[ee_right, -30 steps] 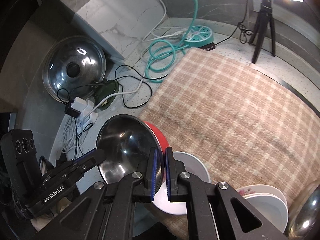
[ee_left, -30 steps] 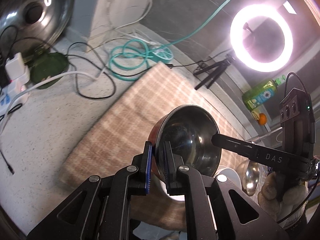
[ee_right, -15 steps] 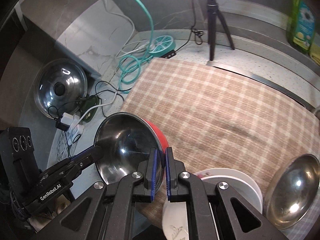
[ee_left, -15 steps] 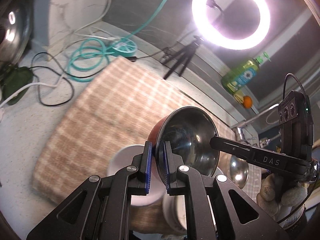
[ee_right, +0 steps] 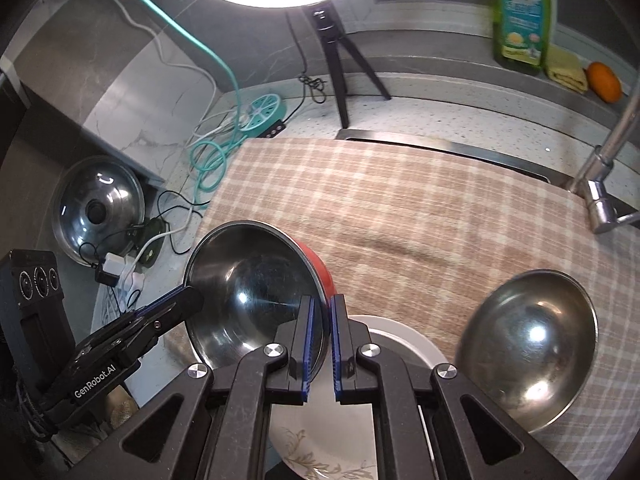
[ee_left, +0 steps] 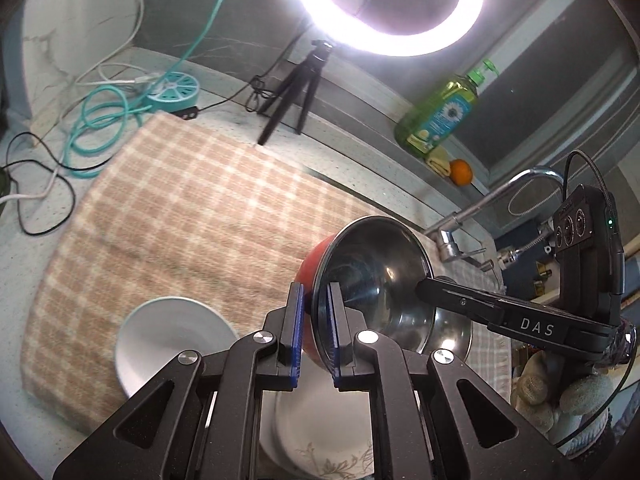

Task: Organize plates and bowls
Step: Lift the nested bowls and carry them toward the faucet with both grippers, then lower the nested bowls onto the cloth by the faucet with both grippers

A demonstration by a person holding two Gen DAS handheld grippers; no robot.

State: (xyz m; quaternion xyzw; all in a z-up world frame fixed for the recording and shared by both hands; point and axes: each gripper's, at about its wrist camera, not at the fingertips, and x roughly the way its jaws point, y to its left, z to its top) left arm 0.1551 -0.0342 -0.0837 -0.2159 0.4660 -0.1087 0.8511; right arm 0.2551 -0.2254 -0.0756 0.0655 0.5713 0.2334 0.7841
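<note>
A bowl, red outside and steel inside [ee_left: 372, 276] [ee_right: 248, 280], hangs tilted above the checked cloth [ee_left: 180, 208] [ee_right: 400, 200]. My left gripper [ee_left: 314, 320] is shut on its near rim; in the right wrist view its fingers [ee_right: 192, 300] pinch the bowl's left rim. My right gripper [ee_right: 322, 328] is shut on the opposite rim, and its fingers [ee_left: 424, 286] reach in from the right. Below lie a white bowl [ee_left: 172, 340], a flower-patterned plate [ee_left: 320, 440] [ee_right: 320, 448] on a white plate [ee_right: 400, 336], and a steel bowl [ee_right: 528, 360].
A lit ring light [ee_left: 388, 8] on a small tripod [ee_left: 296, 96] stands behind the cloth. A green soap bottle [ee_left: 440, 112], an orange [ee_left: 460, 172] and a tap [ee_left: 452, 240] are at the right. Teal and black cables [ee_left: 100, 128] and a steel pot lid [ee_right: 96, 208] lie to the left.
Both grippers have carried the bowl rightward over the cloth, away from the cables and lid. The white bowl, plates, steel bowl and tap have come into view.
</note>
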